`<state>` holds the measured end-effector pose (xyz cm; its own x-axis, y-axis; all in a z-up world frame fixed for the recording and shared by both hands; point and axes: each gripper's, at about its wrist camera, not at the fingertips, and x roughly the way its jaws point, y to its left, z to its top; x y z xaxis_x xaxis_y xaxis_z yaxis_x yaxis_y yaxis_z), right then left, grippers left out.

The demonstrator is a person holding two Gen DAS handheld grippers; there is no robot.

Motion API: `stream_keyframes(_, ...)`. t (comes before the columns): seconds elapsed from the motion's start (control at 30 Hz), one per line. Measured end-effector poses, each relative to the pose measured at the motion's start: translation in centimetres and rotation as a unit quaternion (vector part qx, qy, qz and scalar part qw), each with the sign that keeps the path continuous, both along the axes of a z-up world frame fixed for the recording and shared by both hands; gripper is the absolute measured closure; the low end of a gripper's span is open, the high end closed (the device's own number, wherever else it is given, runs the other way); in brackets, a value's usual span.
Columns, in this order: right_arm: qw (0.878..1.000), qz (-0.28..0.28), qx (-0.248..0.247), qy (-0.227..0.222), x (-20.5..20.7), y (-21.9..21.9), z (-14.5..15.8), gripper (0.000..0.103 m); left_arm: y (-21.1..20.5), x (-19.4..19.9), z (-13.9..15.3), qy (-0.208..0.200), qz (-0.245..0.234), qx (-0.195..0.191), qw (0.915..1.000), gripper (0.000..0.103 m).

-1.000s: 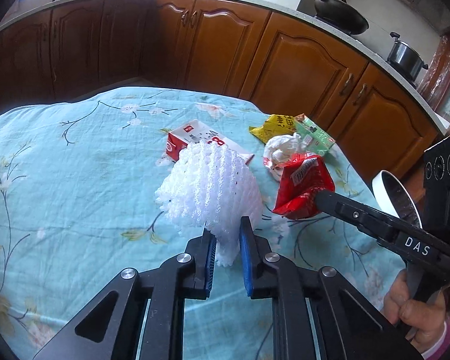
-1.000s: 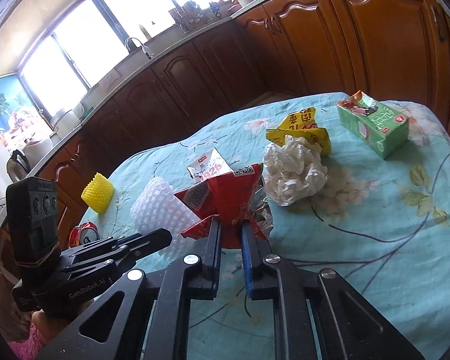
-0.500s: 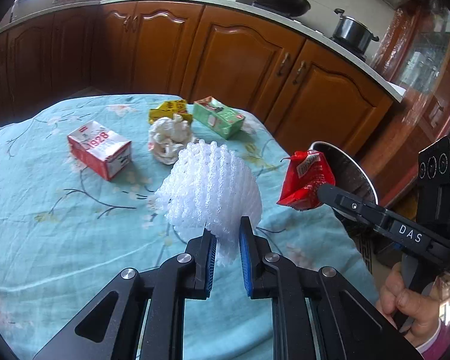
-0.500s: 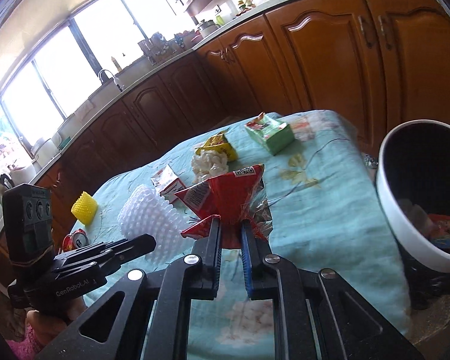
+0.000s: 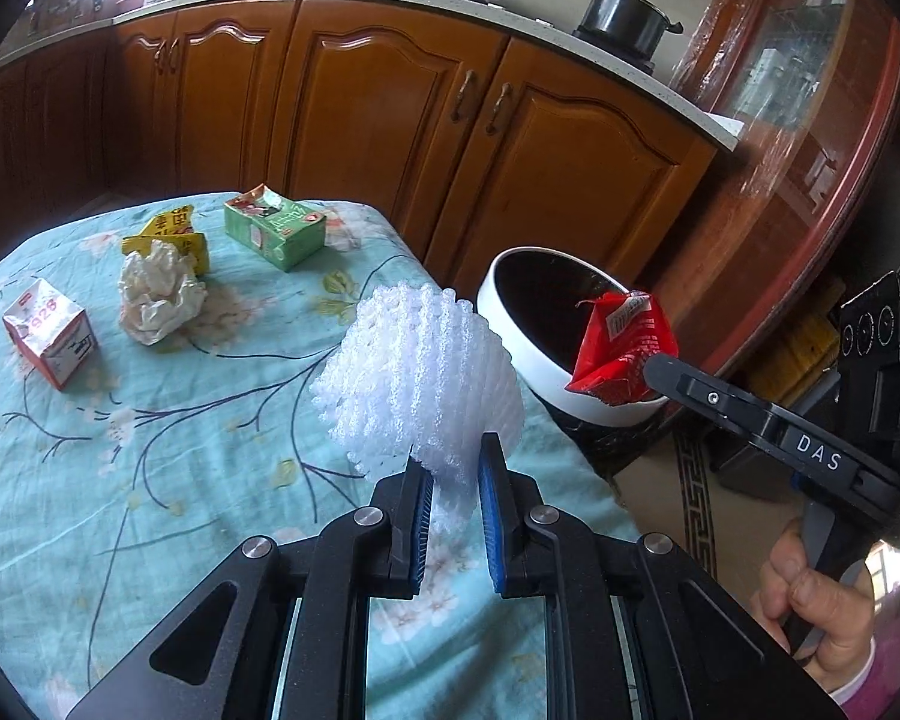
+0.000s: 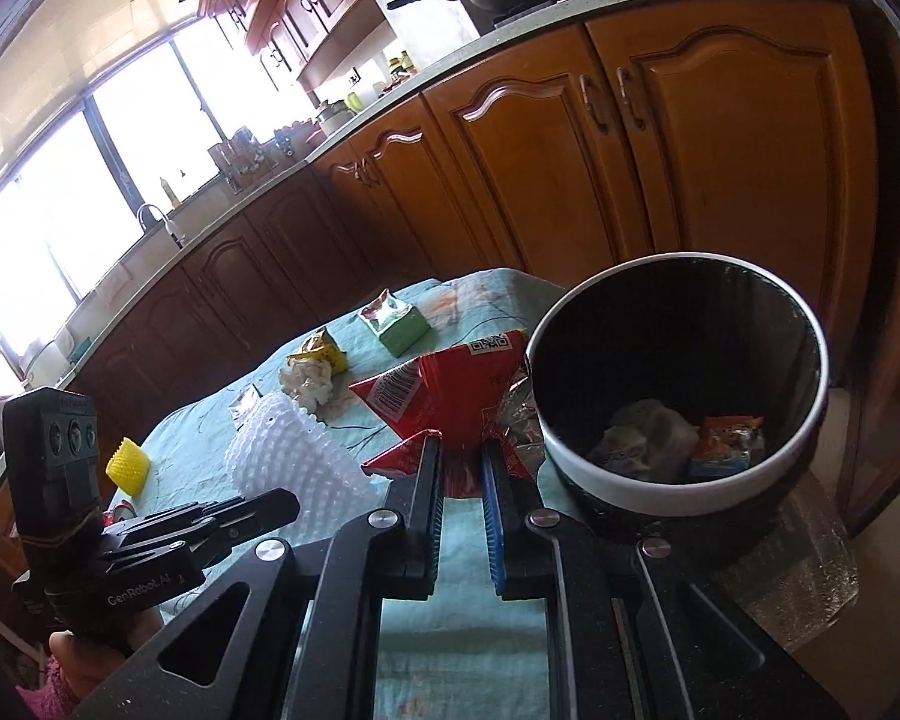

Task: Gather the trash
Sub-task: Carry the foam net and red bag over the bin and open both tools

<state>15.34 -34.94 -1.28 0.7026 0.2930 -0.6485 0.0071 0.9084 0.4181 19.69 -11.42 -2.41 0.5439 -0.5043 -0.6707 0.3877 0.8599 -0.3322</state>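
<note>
Two grippers carry trash near the surface's (image 5: 150,480) edge. The left gripper (image 5: 455,489) pinches white foam netting (image 5: 414,384). The right gripper (image 6: 461,471) clamps a red wrapper (image 6: 450,396) beside the bin's (image 6: 678,489) rim.

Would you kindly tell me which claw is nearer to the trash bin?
Right. The right claw, holding the red wrapper, is beside the trash bin rim; the left claw holds the foam net over the table.

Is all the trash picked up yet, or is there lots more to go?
Not yet. Some wrappers already lie in the bin. The left gripper holds white foam netting and the right gripper a red wrapper. A green carton, yellow wrapper, crumpled tissue and small box remain on the table.
</note>
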Motion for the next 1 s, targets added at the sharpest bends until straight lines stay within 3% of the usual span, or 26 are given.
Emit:
stream_keyframes(0.6, 0.999, -0.05, -0.002, 0.005, -1.5, -5.5, -0.9, 0.091, -6.1, 2.1, -0.6, 0.003, -0.031, 0.011, 0.9994, 0.09)
stream_keyframes(1.0, 0.997, -0.073, -0.021, 0.018, -0.4, -8.6, -1.4, 0.091, -11.4, 6.5, -0.7, 0.014, -0.056, 0.023, 0.9981, 0.089)
